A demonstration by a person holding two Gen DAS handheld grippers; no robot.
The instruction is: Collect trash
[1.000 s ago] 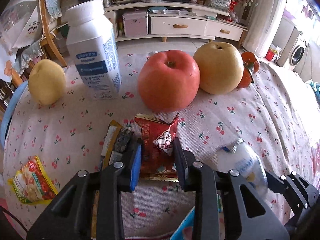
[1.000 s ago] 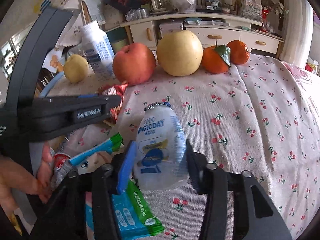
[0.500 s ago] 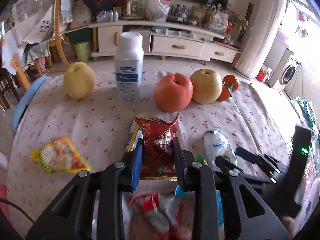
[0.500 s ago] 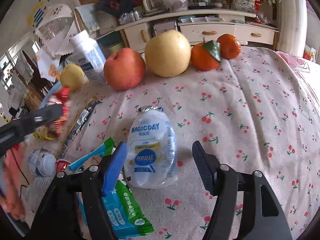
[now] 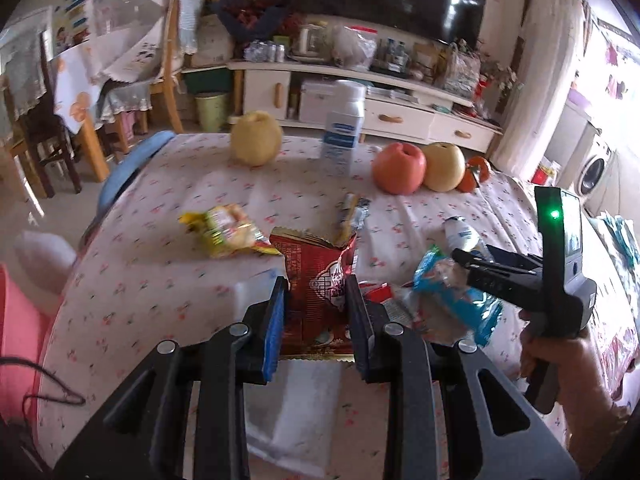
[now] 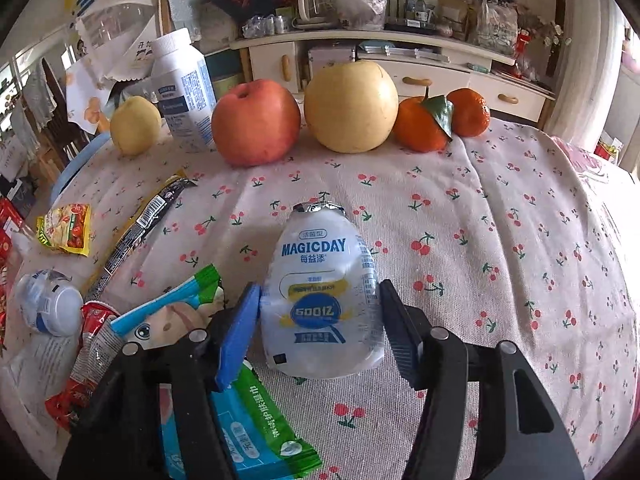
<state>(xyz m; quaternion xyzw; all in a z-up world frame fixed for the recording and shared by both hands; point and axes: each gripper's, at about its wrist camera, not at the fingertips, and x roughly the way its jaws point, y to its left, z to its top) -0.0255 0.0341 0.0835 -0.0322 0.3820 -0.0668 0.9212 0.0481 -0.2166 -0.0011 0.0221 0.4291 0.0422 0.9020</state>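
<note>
Here our left tool (image 5: 315,312) clamps a torn red foil snack wrapper (image 5: 316,276); our right tool (image 6: 318,320), jaws just narrowing, straddles a white plastic drink bottle (image 6: 322,300) on the counter (image 6: 500,248).

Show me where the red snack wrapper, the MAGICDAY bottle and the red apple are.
red snack wrapper (image 5: 318,280), left wrist view, printed front.
MAGICDAY bottle (image 6: 322,300), right wrist view, label middle.
red apple (image 6: 256,122), right wrist view, front skin.

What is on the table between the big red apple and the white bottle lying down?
Nothing: in the right wrist view, only bare cherry tablecloth lies between the red apple and the white bottle.
</note>
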